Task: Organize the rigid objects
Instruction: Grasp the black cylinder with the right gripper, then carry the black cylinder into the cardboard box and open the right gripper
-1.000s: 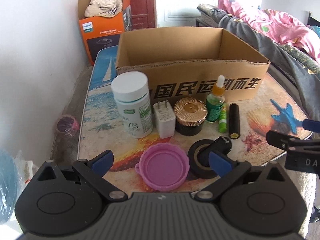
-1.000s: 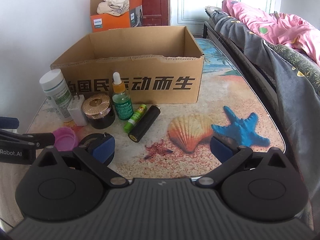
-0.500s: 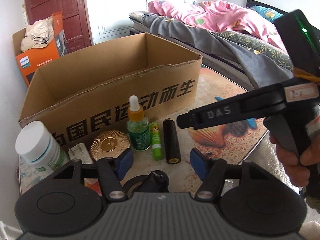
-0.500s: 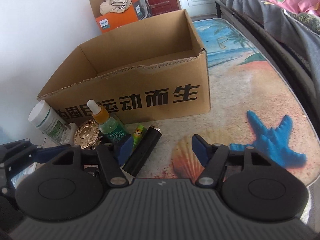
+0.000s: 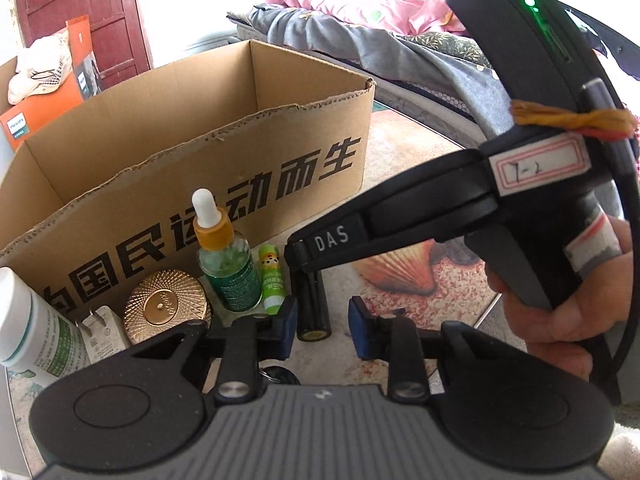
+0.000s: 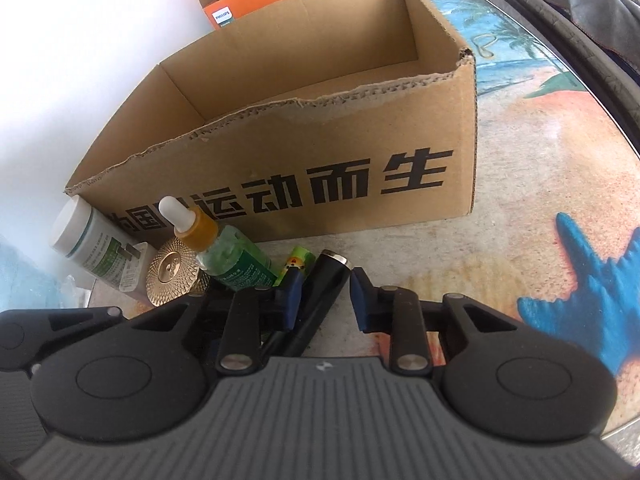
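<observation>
Grippers both tilt steeply down: left gripper [image 5: 322,330] and right gripper [image 6: 323,300] (gripped by a hand [image 5: 560,320]) have just been closing to narrow gaps, pads clear of the black cylinder [image 6: 320,296] lying before the cardboard box [image 6: 320,132].

Box [image 6: 360,128]: brown cardboard, black lettering. Dropper bottle [image 5: 230,268]: green, orange collar, white bulb. Jar lid [image 5: 166,306]: gold, radial ribbing. Tube [image 5: 270,278]: lime green. Cylinder [image 6: 324,284]: black. Surface [image 6: 540,152]: beach print, blue starfish right of right gripper [image 6: 322,296].
</observation>
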### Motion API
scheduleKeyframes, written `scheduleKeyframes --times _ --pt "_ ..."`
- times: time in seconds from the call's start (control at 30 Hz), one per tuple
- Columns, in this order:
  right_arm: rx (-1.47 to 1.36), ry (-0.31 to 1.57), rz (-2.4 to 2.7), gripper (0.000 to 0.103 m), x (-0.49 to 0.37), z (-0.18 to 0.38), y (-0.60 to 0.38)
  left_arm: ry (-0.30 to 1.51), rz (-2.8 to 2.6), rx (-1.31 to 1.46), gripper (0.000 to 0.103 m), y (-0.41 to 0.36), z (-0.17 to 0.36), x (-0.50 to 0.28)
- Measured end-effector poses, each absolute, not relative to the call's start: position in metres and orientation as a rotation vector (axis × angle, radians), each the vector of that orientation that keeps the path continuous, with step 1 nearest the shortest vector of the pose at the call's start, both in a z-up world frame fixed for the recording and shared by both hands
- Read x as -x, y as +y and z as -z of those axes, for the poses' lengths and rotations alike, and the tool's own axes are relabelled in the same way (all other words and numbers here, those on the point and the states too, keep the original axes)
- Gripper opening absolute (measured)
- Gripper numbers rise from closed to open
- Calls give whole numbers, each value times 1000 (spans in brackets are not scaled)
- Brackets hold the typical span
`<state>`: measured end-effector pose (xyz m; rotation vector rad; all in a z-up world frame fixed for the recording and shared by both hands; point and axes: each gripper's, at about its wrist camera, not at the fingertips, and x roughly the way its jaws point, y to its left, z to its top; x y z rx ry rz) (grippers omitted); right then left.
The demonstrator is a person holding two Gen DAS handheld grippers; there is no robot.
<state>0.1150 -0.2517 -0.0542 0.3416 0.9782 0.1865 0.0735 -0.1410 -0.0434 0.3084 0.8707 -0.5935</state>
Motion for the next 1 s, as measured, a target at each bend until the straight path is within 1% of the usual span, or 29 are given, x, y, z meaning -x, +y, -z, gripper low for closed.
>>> scheduleKeyframes --times 0.33,0.43,0.5,0.57,0.6,0.9,1.0 --pt "-398 981 -160 21 -103 60 -267 898 610 -336 29 -158 52 -82" --pt "-429 978 -154 21 -97 62 -273 907 626 -341 32 -167 53 -83" --pt "-448 980 -155 21 -94 64 -278 915 636 -345 35 -172 54 -84" --pt "-468 982 -161 21 -93 68 -282 925 642 -351 43 -179 55 -86" --pt "-478 980 -166 21 -92 69 -285 935 645 -352 44 -182 56 -87" --pt "-543 967 -209 21 -87 73 -303 1028 615 -340 43 -199 70 -98" --pt "-575 962 -230 21 -84 73 -313 1038 609 -315 39 -203 75 -103"
